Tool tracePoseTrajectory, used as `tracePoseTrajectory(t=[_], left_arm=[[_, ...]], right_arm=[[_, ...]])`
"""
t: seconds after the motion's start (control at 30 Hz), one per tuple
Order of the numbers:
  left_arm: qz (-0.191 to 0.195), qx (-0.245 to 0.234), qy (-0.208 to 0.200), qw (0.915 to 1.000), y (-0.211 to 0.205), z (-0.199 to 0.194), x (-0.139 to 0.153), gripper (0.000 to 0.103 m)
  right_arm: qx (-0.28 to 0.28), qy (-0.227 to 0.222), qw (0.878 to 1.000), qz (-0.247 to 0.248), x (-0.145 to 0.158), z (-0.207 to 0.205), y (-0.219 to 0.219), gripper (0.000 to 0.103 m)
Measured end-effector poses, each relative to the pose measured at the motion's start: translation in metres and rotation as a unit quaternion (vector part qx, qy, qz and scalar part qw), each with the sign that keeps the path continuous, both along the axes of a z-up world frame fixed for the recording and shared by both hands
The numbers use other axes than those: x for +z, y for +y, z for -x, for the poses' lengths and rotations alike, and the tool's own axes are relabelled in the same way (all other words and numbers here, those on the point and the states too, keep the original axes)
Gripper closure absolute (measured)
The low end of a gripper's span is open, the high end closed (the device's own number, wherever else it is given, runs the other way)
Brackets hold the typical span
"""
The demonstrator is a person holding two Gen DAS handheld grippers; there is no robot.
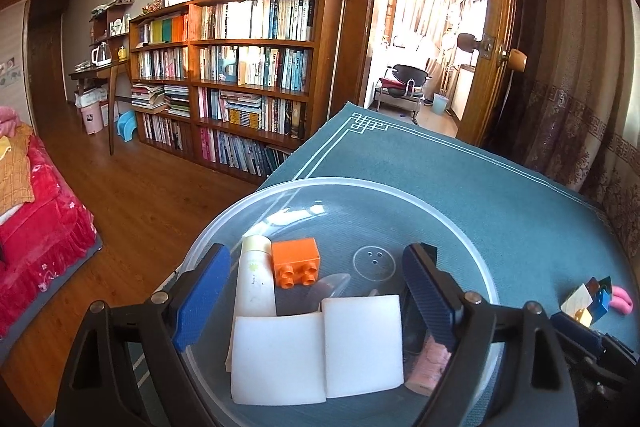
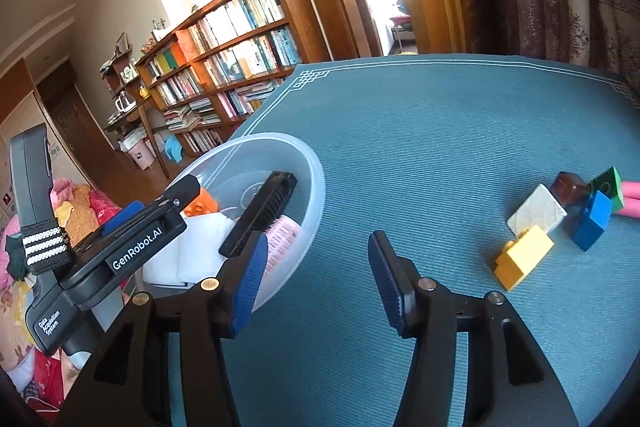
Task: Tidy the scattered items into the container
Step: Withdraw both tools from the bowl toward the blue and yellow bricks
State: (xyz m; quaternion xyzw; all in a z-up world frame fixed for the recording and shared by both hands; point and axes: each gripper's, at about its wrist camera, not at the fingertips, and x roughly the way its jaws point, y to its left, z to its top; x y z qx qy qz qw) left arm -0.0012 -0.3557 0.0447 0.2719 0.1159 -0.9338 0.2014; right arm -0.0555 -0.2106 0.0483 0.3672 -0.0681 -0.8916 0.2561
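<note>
Two white blocks (image 1: 316,343), orange brick (image 1: 296,261) and tube (image 1: 254,281) inside clear bowl (image 1: 460,227), framed by left gripper (image 1: 316,291), jaws spread, empty. Right view: right gripper (image 2: 316,279) likewise gaping above teal mat (image 2: 440,147); yellow brick (image 2: 524,261), blue brick (image 2: 592,223), pale tile (image 2: 536,213) clustered well apart from bowl.

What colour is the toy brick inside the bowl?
Orange brick; it shows best in the left wrist view, inside the bowl.
</note>
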Motion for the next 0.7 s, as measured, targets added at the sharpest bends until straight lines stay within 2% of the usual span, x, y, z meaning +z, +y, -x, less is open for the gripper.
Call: tracePoseTrajectory(t=[0.47,0.7], left_arm=[[0.032,-0.039,-0.002,0.9987,0.03,0.002,0.002,0.013],[0.043,-0.064,-0.011,0.9969,0.046,0.001,0.001,0.013]], right_arm=[[-0.066,0.006,0.998,0.002,-0.005,-0.009,0.071,0.047],[-0.124,-0.007,0.992,0.001,-0.017,-0.007,0.125,0.047]])
